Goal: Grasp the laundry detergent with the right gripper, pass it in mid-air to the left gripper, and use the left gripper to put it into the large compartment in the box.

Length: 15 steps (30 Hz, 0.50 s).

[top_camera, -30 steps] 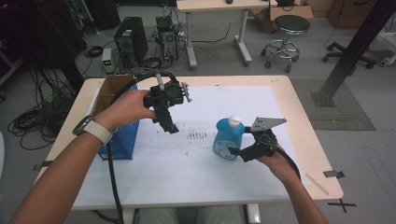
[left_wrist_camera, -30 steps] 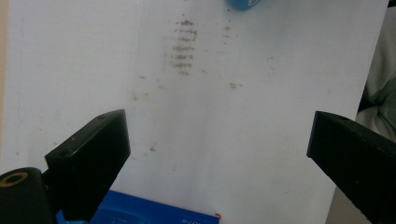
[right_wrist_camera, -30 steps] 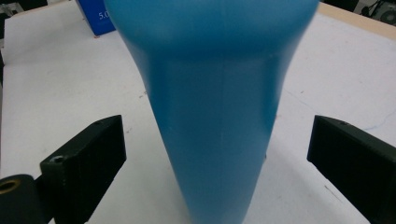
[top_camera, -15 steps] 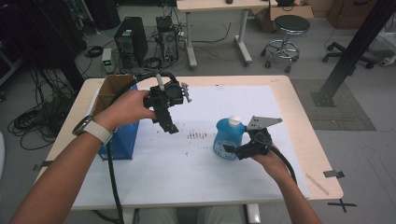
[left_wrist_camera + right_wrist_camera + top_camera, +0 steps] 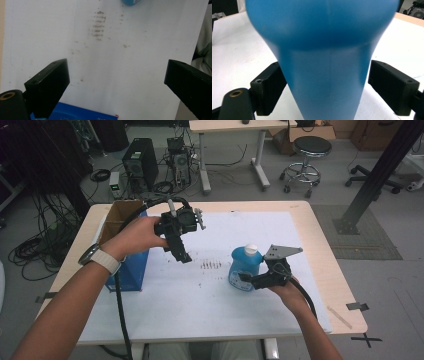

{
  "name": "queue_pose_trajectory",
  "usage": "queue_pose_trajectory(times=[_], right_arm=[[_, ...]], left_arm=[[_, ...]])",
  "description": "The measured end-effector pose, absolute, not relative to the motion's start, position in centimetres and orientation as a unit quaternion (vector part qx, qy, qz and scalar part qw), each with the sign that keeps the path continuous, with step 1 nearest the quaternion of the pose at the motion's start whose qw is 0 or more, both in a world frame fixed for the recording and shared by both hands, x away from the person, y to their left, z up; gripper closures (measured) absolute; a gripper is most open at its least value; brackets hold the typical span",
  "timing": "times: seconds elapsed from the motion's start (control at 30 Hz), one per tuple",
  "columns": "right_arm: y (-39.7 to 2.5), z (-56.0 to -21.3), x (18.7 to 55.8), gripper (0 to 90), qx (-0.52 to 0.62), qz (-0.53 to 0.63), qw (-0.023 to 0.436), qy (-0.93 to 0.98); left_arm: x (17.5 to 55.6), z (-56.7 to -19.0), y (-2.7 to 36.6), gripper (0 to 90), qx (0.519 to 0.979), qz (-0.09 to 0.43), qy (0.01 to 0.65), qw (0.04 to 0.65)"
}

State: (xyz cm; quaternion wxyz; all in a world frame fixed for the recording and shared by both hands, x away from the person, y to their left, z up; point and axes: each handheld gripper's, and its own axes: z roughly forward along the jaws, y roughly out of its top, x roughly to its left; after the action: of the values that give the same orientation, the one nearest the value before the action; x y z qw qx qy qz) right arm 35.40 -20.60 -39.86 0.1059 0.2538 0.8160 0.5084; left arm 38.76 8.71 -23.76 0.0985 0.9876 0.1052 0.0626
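Bottle (image 5: 243, 267): blue, white cap, seen upright on the white sheet (image 5: 300, 240), right-centre of the table (image 5: 330, 245); long axis vertical.
R gripper (image 5: 250, 281): held low at the bottle's right/near side, pointed at its lower body. In the right gripper view the bottle (image 5: 322, 62) is seen between the two jaws; a gap is still visible at the right jaw, the left jaw is at or almost at the wall. Jaws are spread, not yet clamped.
L gripper (image 5: 184, 256): held raised over the sheet, left of centre, pointed down. In the left gripper view the jaws are seen wide apart, nothing between them but the sheet.
Key relation: bottle lies straight ahead of the R gripper, already inside its span; approach is horizontal, across the vertical axis, so the squeeze is taken side-on at the narrower part under the bulge.
Nearer hand: R, by far; L gripper is well apart from the bottle, up and to its left.
Step judged: grasp of the bottle by the R gripper, just before closing.
Next move calls for: jaws shut square on the body, w/o pushing the bottle over; a slightly deeper reach may be needed.
Other: blue box (image 5: 129, 270) w/ cardboard flap at the table's left edge; dark smudges (image 5: 212, 265) on the sheet just left of the bottle.
Risk: round, smooth wall, so a slip or twist is possible if the grip is off-centre.
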Motion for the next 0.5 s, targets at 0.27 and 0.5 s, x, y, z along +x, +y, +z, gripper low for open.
queue_pose_trajectory(times=[0.27, 0.5], right_arm=[[-20.53, -39.95, 35.35, 18.9, 0.252, 0.507, 0.107, 0.817], [-20.47, -39.97, 35.24, 22.4, 0.248, 0.506, 0.110, 0.819]], left_arm=[[38.76, -23.72, 8.92, 6.5, 0.987, 0.064, 0.107, 0.099], [38.73, -23.82, 8.92, 6.6, 0.987, 0.063, 0.108, 0.102]])
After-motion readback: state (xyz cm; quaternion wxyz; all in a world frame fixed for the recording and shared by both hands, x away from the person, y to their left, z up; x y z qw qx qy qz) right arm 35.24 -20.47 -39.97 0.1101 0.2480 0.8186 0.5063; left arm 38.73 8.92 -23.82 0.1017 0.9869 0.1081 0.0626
